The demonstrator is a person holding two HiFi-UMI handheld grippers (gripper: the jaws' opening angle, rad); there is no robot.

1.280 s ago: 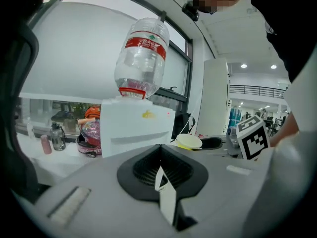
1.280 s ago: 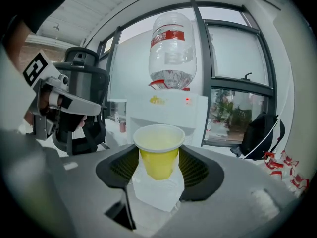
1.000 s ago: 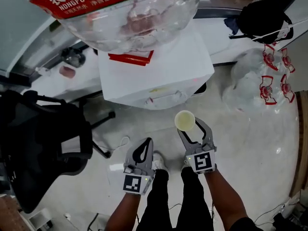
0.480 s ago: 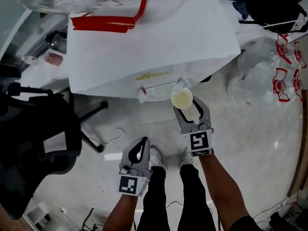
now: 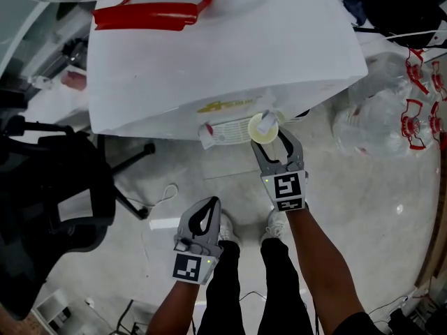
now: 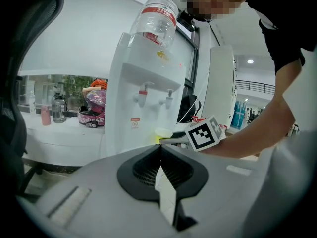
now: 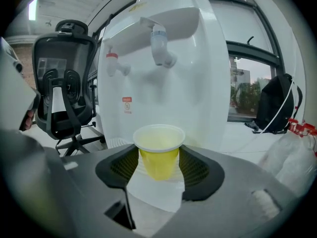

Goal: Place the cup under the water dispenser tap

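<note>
A yellow plastic cup point(image 7: 158, 152) stands upright between the jaws of my right gripper point(image 7: 158, 156), whose pads press on its sides. In the head view the cup point(image 5: 259, 130) is at the front of the white water dispenser point(image 5: 223, 61), right below its blue tap point(image 5: 267, 121). The right gripper view shows that tap point(image 7: 161, 46) a good way above the cup's rim, with the red tap point(image 7: 113, 62) to its left. My left gripper point(image 5: 203, 221) hangs shut and empty, lower and further back, over the floor.
A black office chair point(image 5: 49, 201) stands left of the dispenser. Clear water bottles with red handles point(image 5: 408, 103) and a black backpack point(image 5: 405, 9) lie at the right. The person's legs and shoes point(image 5: 229, 234) are between the grippers. The dispenser's drip tray point(image 7: 118, 143) is just beyond the cup.
My right gripper has carried the cup forward and down to the dispenser's front, beneath the blue tap. The left gripper has sunk a little and stays shut.
</note>
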